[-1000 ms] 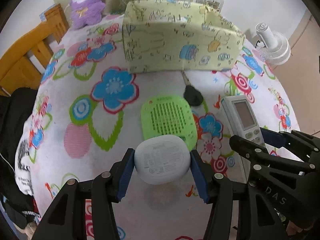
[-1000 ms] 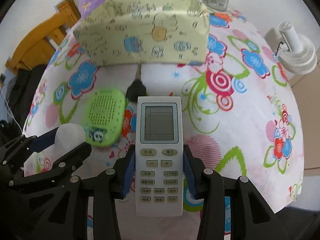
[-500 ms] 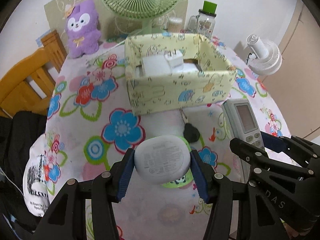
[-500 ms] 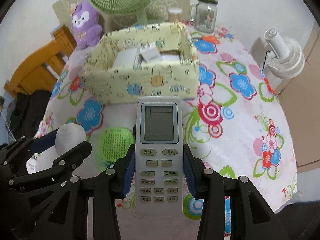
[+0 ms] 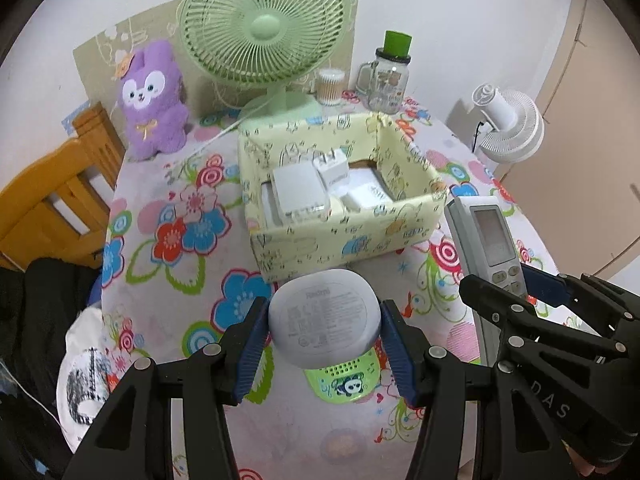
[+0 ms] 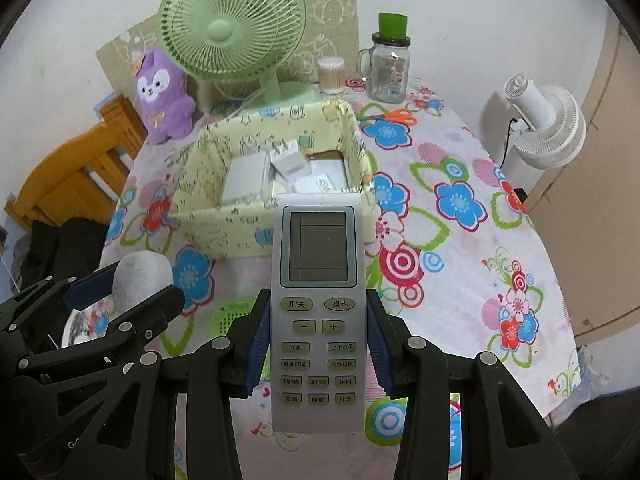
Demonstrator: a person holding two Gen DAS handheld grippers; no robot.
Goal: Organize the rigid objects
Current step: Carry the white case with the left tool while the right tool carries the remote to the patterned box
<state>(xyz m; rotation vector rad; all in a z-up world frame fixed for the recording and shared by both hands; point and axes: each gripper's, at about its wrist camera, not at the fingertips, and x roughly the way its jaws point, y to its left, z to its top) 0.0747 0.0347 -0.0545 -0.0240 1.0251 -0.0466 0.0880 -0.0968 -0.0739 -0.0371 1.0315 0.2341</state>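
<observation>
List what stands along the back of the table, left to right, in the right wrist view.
Purple plush toy → green desk fan → cotton swab tub → glass jar with green lid

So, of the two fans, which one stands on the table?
The green fan, behind the yellow box; the white fan stands beyond the table's edge.

The white oval case [image 5: 324,318] hides most of the green perforated disc [image 5: 344,380], leaving only its near edge (a panda sticker shows there). In the right wrist view the remote [image 6: 318,308] covers the yellow box's [image 6: 216,220] near right corner. The small print on the case is too fine to read. The box's white contents [image 5: 316,192] overlap, their kinds unclear.
</observation>
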